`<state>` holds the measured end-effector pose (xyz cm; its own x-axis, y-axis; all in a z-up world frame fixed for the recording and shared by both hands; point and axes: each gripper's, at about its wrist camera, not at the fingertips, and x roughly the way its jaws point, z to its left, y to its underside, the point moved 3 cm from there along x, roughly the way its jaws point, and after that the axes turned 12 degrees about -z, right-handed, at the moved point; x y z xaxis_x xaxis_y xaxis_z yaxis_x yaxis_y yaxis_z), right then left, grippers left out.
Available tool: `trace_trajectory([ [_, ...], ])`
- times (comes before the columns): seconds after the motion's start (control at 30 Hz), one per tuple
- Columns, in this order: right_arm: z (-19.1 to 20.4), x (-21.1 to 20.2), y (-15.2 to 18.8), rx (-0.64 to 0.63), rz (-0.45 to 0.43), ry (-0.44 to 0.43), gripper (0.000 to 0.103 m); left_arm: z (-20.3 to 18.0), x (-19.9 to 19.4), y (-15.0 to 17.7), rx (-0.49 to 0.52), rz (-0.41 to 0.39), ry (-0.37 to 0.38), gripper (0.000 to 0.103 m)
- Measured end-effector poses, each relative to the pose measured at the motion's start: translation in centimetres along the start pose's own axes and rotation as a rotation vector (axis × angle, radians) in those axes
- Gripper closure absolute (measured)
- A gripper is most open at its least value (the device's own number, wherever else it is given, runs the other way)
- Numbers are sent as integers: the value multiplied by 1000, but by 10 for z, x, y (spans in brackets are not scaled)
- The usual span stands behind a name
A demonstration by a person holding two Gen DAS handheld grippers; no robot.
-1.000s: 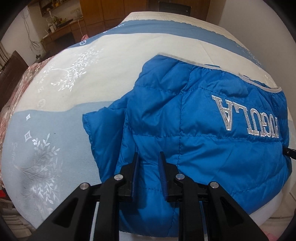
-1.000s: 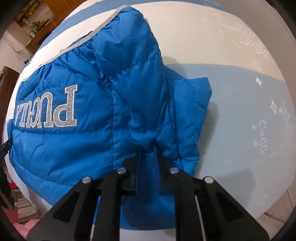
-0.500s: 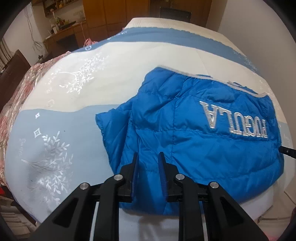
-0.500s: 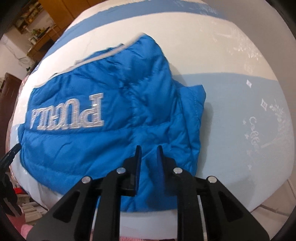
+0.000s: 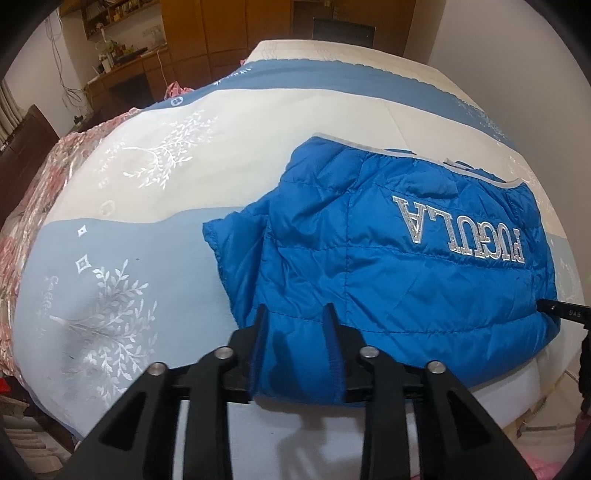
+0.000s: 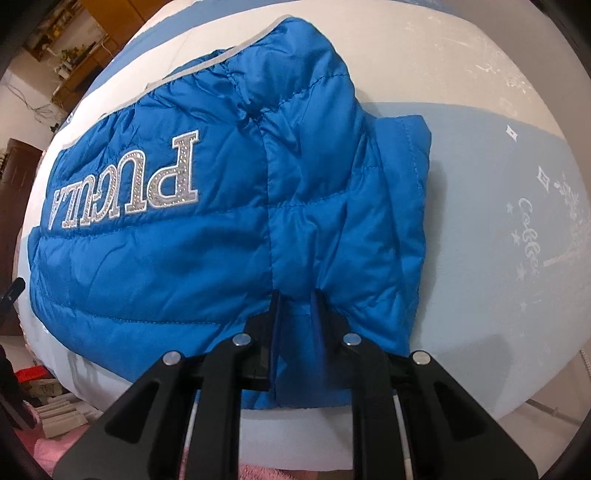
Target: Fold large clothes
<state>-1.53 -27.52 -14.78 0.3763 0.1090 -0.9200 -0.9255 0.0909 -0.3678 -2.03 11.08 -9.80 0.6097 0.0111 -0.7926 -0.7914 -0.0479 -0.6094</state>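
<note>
A blue quilted down jacket [image 5: 388,266] with silver letters lies folded on the bed, near its front edge. It also shows in the right wrist view [image 6: 229,206]. My left gripper [image 5: 295,314] has its fingers spread wide at the jacket's near left hem, with fabric lying loose between them. My right gripper [image 6: 295,299] sits at the near right hem, its fingers closer together with a fold of blue fabric between them. The tip of the right gripper [image 5: 561,310] shows at the jacket's right edge in the left wrist view.
The bed cover [image 5: 147,177] is white and pale blue with silver tree prints. A pink floral blanket [image 5: 33,192] lies along the bed's left side. Wooden cabinets [image 5: 207,33] stand behind. The bed's front edge [image 6: 295,435] is just below the grippers.
The left gripper's fingers have spread apart, letting go of the hem. Both grippers came down and forward, and the jacket now lies flatter on the bed.
</note>
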Motion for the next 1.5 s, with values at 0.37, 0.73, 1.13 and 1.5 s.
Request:
trace_trajectory([
  [0.37,-11,-32,-6,5,-51,25,80,45,14,5,-124,44,52,27],
  [0.73,-10,-14,4,24,-26,45,80,51,57,6,-223,115,183,26],
  [1.13,2,3,1,29,-14,85,81,59,93,-9,-289,136,344,55],
  [1.5,12,29,-13,51,4,145,81,45,82,-17,-215,139,342,81],
])
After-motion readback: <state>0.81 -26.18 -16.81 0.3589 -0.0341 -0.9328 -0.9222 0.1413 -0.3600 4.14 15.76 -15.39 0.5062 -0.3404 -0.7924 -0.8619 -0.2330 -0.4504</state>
